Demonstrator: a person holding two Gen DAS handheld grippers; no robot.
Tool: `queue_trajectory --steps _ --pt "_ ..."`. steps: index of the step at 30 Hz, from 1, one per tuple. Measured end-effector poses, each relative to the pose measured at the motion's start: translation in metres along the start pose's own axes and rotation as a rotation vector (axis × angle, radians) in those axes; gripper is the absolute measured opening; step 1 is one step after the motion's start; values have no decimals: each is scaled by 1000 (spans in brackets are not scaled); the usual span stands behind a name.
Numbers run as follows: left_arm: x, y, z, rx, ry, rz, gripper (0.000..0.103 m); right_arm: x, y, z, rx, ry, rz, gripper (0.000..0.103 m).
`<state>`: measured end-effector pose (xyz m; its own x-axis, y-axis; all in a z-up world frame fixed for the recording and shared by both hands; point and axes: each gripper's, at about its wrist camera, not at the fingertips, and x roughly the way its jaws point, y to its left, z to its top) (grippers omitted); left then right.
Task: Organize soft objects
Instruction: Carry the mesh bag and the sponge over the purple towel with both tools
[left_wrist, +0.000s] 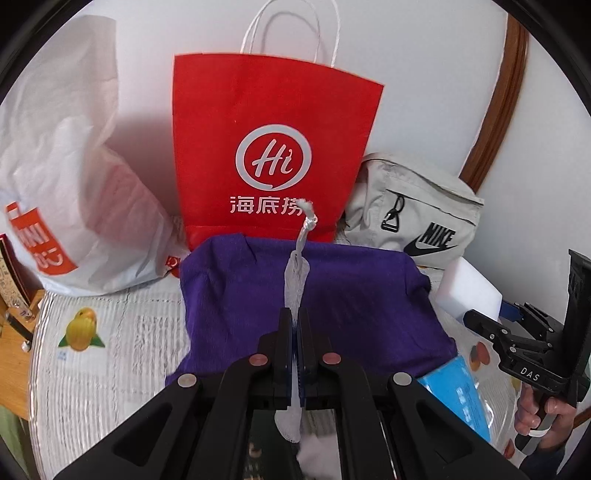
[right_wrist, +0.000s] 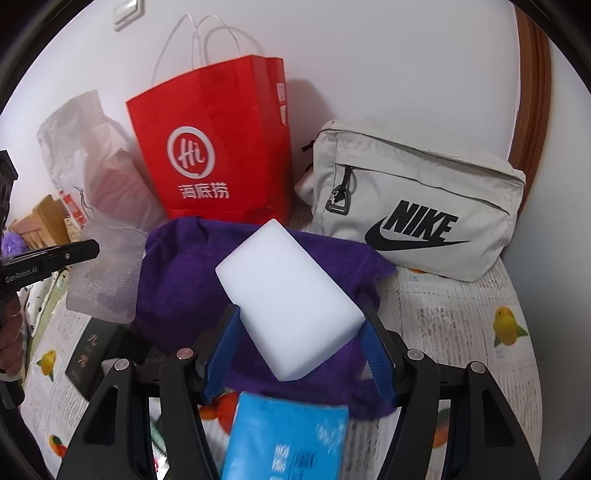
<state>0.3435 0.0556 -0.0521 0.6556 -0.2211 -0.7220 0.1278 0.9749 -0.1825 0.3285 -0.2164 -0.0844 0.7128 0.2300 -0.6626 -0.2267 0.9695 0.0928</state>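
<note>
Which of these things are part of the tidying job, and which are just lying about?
In the job:
- mesh pouch, in left gripper
- white sponge, in right gripper
- purple cloth

Lying about:
- red paper bag
- Nike pouch
- white plastic bag
- blue packet

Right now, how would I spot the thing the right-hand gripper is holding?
Find the tall red paper bag standing against the wall, then the purple cloth spread in front of it. Above that cloth, the right gripper clamps a white foam block, the only plain, smooth, brick-shaped thing there.
</note>
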Motion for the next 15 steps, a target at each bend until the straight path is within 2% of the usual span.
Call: queue_trajectory --steps 5,15 --pt "28 4 10 -7 36 -8 3 26 -7 8 13 24 3 64" --pt "80 5 28 -19 94 -30 3 79 -19 14 19 130 -13 64"
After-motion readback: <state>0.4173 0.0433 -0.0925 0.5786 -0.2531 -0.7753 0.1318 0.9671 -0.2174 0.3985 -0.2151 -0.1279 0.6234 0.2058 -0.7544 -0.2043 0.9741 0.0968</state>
